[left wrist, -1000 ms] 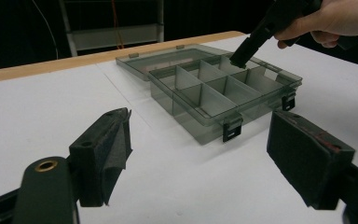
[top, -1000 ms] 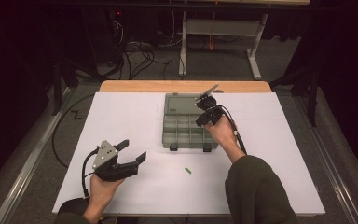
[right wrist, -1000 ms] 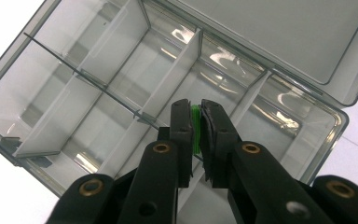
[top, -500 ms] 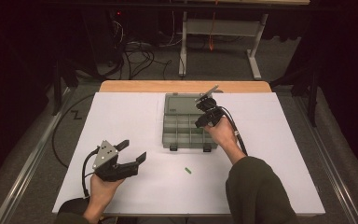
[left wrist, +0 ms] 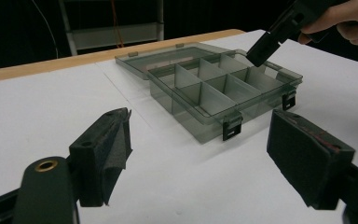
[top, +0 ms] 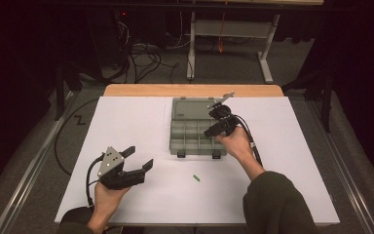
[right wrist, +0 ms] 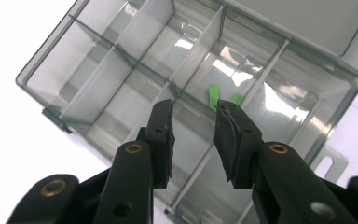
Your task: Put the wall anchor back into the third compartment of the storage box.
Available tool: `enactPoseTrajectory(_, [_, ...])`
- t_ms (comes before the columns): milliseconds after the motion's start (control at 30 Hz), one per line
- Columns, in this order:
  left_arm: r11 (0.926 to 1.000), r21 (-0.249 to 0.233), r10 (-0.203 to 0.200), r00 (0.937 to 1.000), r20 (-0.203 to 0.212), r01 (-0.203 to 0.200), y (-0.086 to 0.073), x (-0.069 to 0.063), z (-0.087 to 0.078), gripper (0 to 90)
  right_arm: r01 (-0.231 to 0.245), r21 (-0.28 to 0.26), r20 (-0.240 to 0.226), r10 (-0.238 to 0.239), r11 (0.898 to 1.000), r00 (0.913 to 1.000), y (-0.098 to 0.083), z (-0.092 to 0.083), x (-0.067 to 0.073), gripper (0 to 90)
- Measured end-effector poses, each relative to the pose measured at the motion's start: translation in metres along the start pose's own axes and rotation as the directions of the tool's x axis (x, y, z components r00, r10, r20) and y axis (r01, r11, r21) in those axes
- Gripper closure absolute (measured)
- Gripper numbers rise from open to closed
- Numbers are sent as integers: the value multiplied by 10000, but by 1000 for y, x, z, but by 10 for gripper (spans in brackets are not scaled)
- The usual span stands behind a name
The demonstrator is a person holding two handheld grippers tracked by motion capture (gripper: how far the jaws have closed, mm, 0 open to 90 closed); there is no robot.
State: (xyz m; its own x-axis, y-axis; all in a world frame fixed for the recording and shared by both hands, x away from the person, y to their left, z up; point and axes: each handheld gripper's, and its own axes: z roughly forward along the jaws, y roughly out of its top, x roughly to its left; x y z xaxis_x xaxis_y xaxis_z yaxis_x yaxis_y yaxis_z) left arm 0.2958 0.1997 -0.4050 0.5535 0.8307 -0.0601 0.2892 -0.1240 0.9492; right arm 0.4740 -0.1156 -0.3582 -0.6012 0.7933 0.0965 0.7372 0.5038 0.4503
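My right gripper (top: 213, 127) hangs over the open box (top: 185, 141), jaws apart with nothing between them, having just been opening. Below the jaws, thin dividers (right wrist: 200, 51) split the box into narrow cells; two green bits (right wrist: 213, 95) lie in one cell. The lid (top: 190, 107) lies flat on the far side, so the way in from above is free. Box latches (left wrist: 231, 127) stick out on the near wall. My left gripper (top: 139, 158) sits near left, jaws wide, with bare white table (top: 126, 122) between it and the box. One green bit (top: 196, 178) lies on the near table, apart from both.
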Motion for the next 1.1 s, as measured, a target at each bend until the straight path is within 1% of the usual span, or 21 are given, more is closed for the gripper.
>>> enactPoseTrajectory(67, [10000,-7,1,10000,-18,-1,0,0,0,220,-65,27,-30,65,10000,10000,-3,-3,0,684])
enactPoseTrajectory(100, [10000,-8,-6,10000,-23,6,0,1,0,220,-13,30,-45,13,10000,10000,-4,-4,0,680])
enactPoseTrajectory(300, [10000,-1,-23,10000,-40,23,0,1,0,220,15,-283,-186,-20,9996,9998,-11,-11,5,658])
enactPoseTrajectory(500, [10000,-9,-19,10000,-62,19,0,1,0,220,62,-215,-285,-68,9998,9996,-18,-15,9,648])
enactPoseTrajectory(567, [10000,-11,-19,10000,-69,19,0,1,0,220,15,-207,-302,-21,9998,9995,-19,-16,10,634])
enactPoseTrajectory(667, [10000,-7,-28,10000,-74,27,0,0,0,220,66,-321,-306,-76,9995,9995,-21,-19,11,611])
enactPoseTrajectory(833, [10000,-38,-44,10000,-81,43,0,1,0,219,100,-271,-272,-107,9996,9996,-25,-21,13,582])
enactPoseTrajectory(867, [10000,-32,-35,10000,-81,35,0,1,-1,220,184,-320,-287,-194,9993,9994,-25,-21,13,576])
enactPoseTrajectory(933, [10000,-24,-31,10000,-82,31,0,1,-1,220,174,-266,-296,-182,9995,9994,-27,-22,15,563])
enactPoseTrajectory(967, [10000,-30,-32,10000,-86,32,0,1,0,220,248,-327,-307,-258,9992,9992,-28,-22,16,558])
enactPoseTrajectory(1100, [10000,-21,-31,10000,-86,31,0,1,0,219,281,-333,-335,-292,9990,9990,-31,-22,18,546])
